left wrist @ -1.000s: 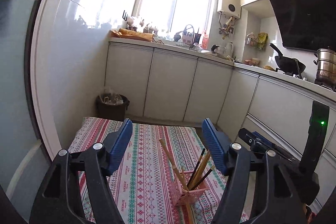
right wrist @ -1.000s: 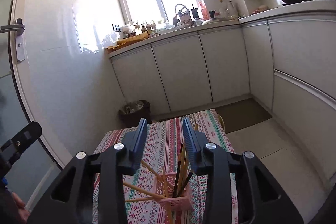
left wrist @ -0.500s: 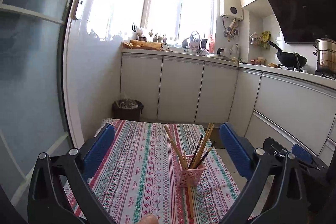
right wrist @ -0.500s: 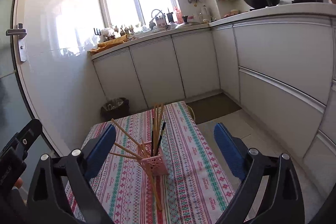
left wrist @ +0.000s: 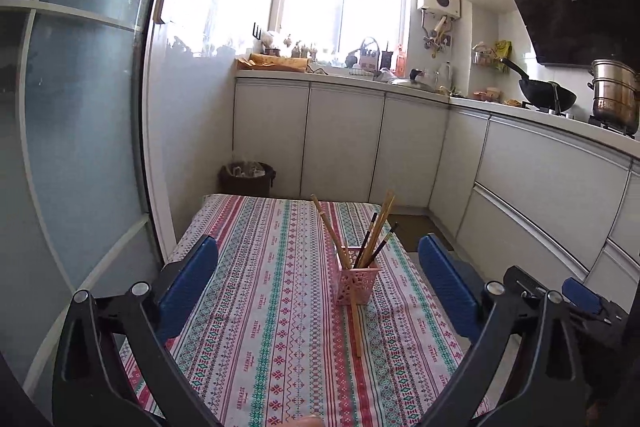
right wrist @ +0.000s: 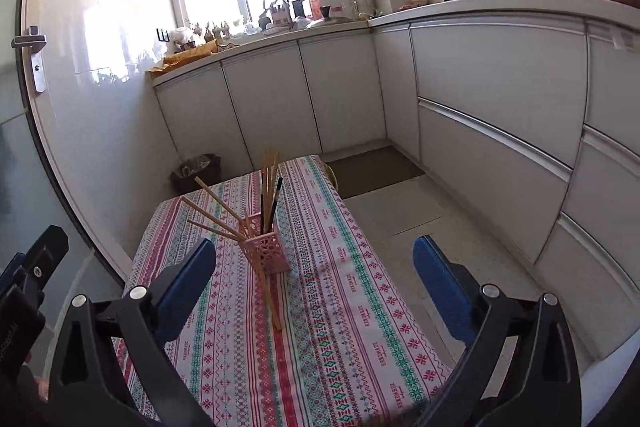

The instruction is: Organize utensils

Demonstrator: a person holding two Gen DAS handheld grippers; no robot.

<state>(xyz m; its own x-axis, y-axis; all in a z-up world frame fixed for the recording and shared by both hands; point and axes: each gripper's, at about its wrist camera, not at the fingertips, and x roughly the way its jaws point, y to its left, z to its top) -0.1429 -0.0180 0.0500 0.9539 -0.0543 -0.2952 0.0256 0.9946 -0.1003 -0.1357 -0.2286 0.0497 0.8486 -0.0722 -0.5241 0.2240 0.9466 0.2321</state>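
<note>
A pink lattice holder (left wrist: 357,281) is seen standing upright on a table covered by a striped patterned cloth (left wrist: 276,307), in a narrow kitchen lined with white cabinets (left wrist: 344,143). Behind the holder, past the far edge of the table, a dark waste bin (left wrist: 247,177) is set against the cabinets; well above and to the right of the holder, a black wok (left wrist: 546,97) and a steel stockpot (left wrist: 614,93) are kept on the counter. Nothing is placed between the holder and either claw. Wooden and dark chopsticks (left wrist: 372,235) are held in the holder, fanned out and leaning at different angles. One loose wooden chopstick (left wrist: 355,323) is left flat on the cloth, running from the holder's near side toward the cameras. The left gripper (left wrist: 320,287) is held spread wide and empty, short of the holder; the right gripper (right wrist: 316,279) is likewise spread wide, with nothing gripped, the holder framed near its left finger.
</note>
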